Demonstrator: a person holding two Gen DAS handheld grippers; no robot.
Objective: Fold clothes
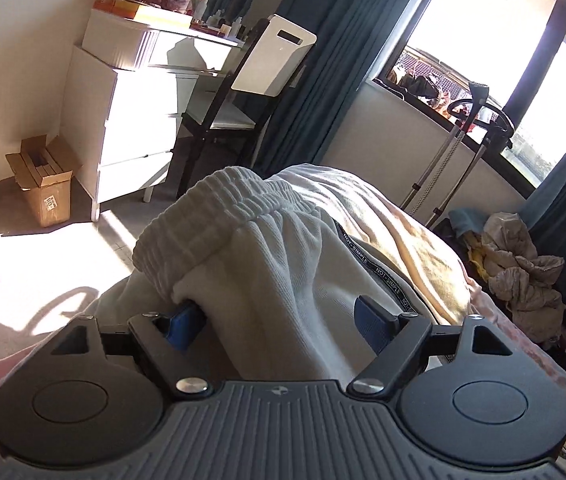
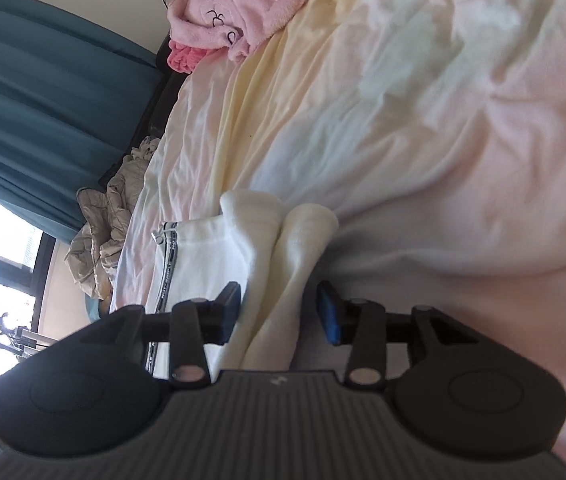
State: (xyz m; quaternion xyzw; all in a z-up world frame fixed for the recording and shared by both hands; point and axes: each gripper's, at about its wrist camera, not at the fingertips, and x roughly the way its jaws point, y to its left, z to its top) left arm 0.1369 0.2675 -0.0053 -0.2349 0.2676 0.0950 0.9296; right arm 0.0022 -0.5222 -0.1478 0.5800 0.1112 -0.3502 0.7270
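Observation:
White sweatpants (image 1: 267, 248) lie bunched on the bed, the ribbed waistband (image 1: 219, 208) humped up at the far end and a black lettered stripe (image 1: 367, 264) running down one side. My left gripper (image 1: 279, 318) stands wide open around the cloth, its blue pads well apart. In the right wrist view the same pants (image 2: 203, 248) lie folded lengthwise, with two ribbed cuffs (image 2: 307, 224) side by side. My right gripper (image 2: 281, 308) is partly open, and the leg fabric runs between its pads without being pinched.
The pale bedsheet (image 2: 403, 120) spreads wide to the right, with a pink robe (image 2: 243, 8) at its far end. A heap of clothes (image 1: 523, 268) lies beside the bed. A white dresser (image 1: 131, 120), a chair (image 1: 243, 92), a cardboard box (image 1: 43, 184) and a steamer stand (image 1: 459, 140) stand beyond.

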